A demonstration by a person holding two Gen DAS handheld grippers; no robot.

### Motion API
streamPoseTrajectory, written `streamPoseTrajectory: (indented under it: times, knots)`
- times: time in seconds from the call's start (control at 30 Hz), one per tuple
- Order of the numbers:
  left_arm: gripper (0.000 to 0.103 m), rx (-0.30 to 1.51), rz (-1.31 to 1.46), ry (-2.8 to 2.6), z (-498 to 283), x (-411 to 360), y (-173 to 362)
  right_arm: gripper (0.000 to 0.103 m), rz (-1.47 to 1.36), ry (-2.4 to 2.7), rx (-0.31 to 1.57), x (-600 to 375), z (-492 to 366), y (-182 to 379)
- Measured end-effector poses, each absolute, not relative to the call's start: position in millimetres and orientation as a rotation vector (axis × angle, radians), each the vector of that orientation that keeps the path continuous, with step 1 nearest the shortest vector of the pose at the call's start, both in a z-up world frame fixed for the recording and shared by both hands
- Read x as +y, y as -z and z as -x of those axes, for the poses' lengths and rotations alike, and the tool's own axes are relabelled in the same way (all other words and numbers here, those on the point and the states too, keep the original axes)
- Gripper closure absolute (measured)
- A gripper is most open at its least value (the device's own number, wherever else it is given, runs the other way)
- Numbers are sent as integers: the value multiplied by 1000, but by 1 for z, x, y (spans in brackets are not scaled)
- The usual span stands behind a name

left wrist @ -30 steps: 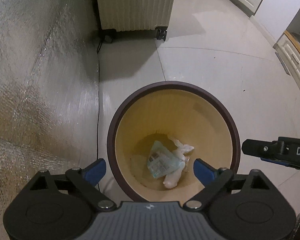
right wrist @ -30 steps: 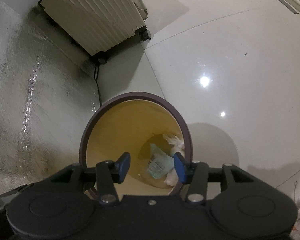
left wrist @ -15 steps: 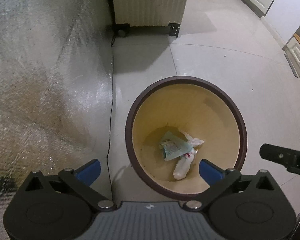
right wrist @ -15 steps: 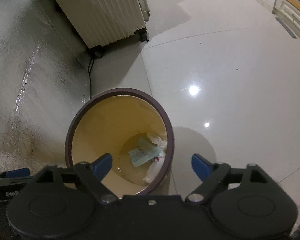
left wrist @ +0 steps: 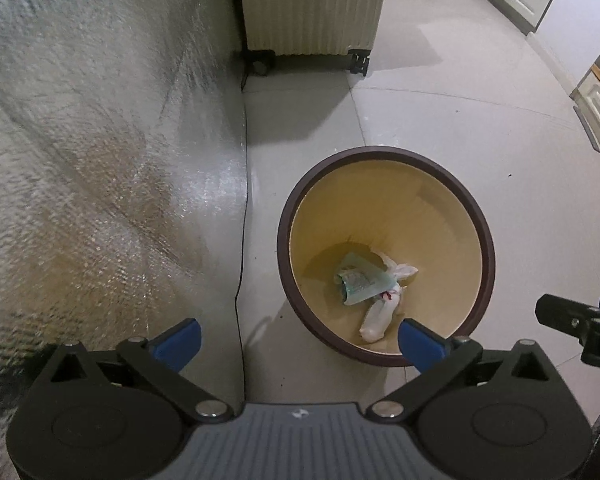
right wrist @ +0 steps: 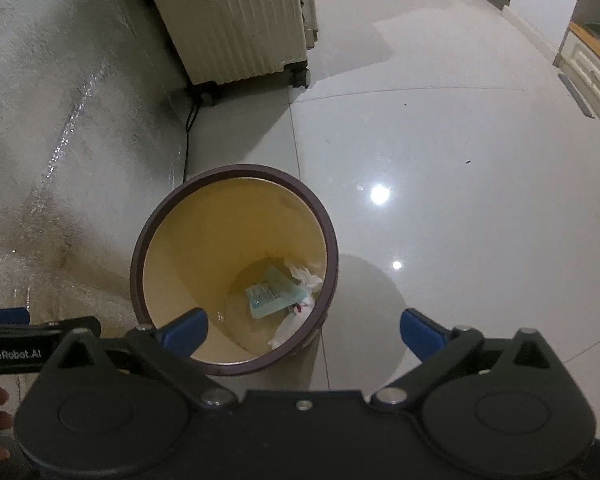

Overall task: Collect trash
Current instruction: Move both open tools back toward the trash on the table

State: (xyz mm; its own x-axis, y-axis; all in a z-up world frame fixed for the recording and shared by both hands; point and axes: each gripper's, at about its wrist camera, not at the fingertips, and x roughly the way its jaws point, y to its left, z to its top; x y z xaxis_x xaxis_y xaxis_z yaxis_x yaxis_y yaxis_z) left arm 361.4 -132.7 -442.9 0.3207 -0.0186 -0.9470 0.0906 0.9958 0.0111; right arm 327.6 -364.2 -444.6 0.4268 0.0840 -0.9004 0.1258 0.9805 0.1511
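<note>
- Nearest, the left gripper [left wrist: 296, 338] hangs over the floor with its blue pads spread wide and nothing between them; its jaws have just finished opening.
- Beside it, the right gripper [right wrist: 302, 330] is also spread wide and empty, its jaws having just been opening, with only the bin's near rim showing in the gap.
- "GenRobot.AI" is printed in white on the side of the left gripper, readable from the right wrist view.
- Just below both, the bin [left wrist: 485, 240], brown-rimmed and tan inside, stands upright on the floor [right wrist: 440, 152].
- At its bottom lie the trash: a pale green packet [left wrist: 360, 278] resting on a crumpled white tissue [left wrist: 380, 314]. The packet's print is too small to read.
- Both look light and soft; I'd judge the tissue would crush under a pinch, and the packet is best taken by an edge.
- Farther back, a ribbed cream suitcase [right wrist: 236, 20] on wheels stands against a silvery foil sheet [left wrist: 100, 140].
</note>
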Motion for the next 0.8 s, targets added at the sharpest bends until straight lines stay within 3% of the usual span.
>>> streamPoseTrajectory:
  times: [0.8]
  knots:
    - [0, 1009, -60, 156, -270, -134, 294, 0, -163, 104, 936, -373, -230, 307]
